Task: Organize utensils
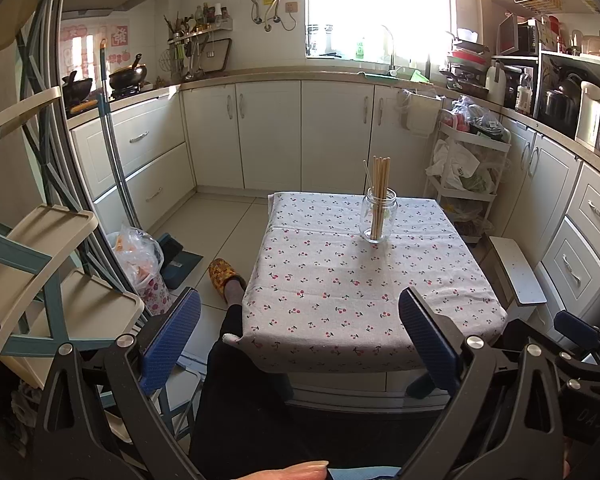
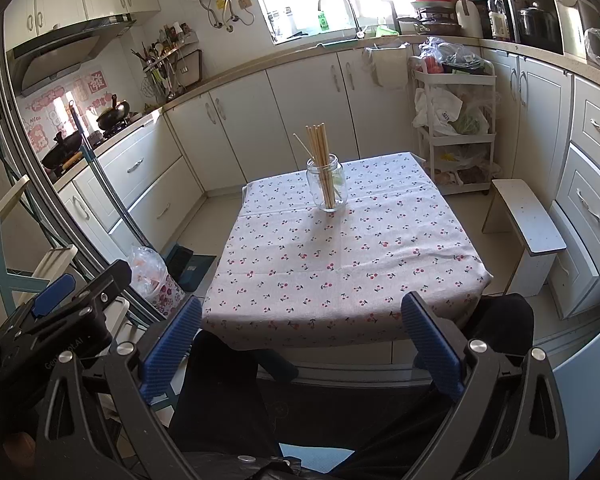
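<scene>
Standing upright in a glass jar point(image 1: 378, 216) on the cherry-print tabletop point(image 1: 340, 280), chopsticks point(image 1: 380, 184) waited while left claw point(image 1: 300, 344) and right claw point(image 2: 302, 344) gaped wide, empty

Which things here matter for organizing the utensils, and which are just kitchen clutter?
For the job: chopsticks, glass jar, cherry-print tablecloth.

Just around: woks, storage cart, small bench, slipper, floral bin.

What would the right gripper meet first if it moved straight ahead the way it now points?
Probably the tablecloth: the right gripper, open and empty, aims slightly down over the table's near edge. The jar of chopsticks stands farther along; depth is unclear.
</scene>
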